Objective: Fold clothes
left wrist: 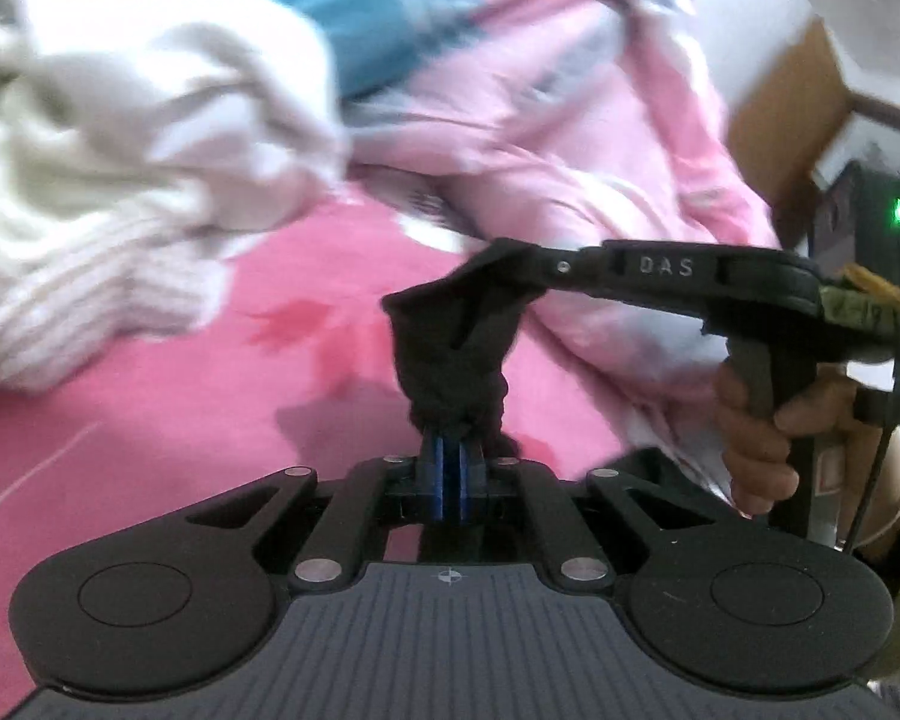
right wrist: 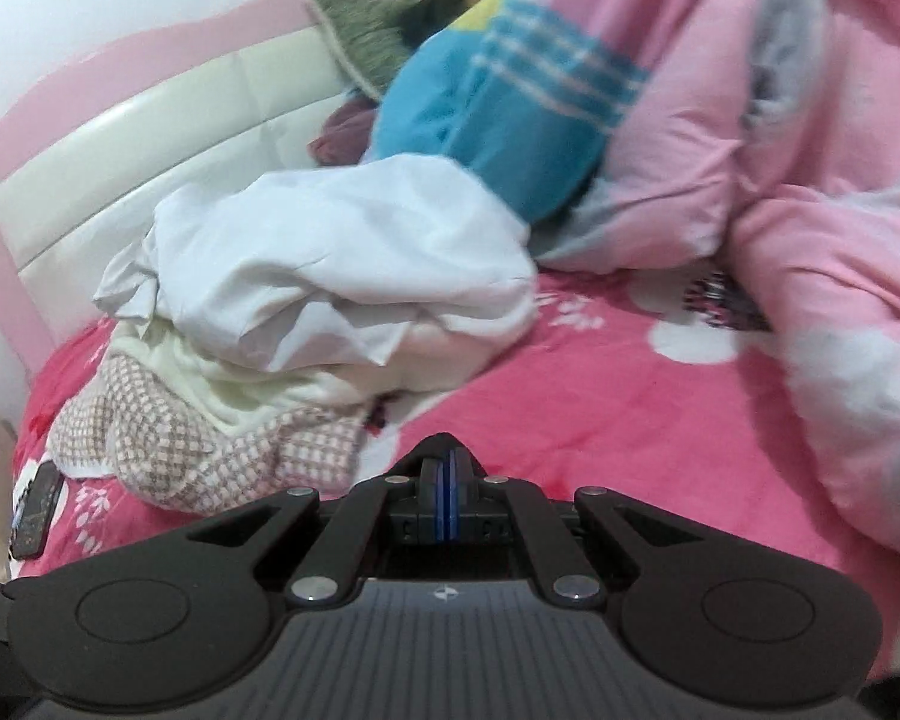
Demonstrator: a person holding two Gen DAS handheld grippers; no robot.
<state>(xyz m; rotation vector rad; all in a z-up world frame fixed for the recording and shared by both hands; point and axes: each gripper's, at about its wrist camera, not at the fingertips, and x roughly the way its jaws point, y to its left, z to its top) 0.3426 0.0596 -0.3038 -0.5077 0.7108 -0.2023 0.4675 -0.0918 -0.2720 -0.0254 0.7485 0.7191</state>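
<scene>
Left tongs (left wrist: 450,441) and right tongs (left wrist: 498,264) each pinch a black cloth (left wrist: 450,348) above the bed (left wrist: 210,408); next, spread it flat.

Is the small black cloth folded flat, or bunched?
Bunched. The black cloth hangs crumpled between the left gripper and the right gripper, off the bed.

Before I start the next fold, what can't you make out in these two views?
- Black cloth, left view: bunched between both tongs, so its kind and shape are hidden.
- Right tongs, right view: tips shut with dark cloth at them; the rest lies out of view.
- White pile, left view: motion blur hides separate garments.
- Dark flat object, right view: too small and blurred to identify.
</scene>
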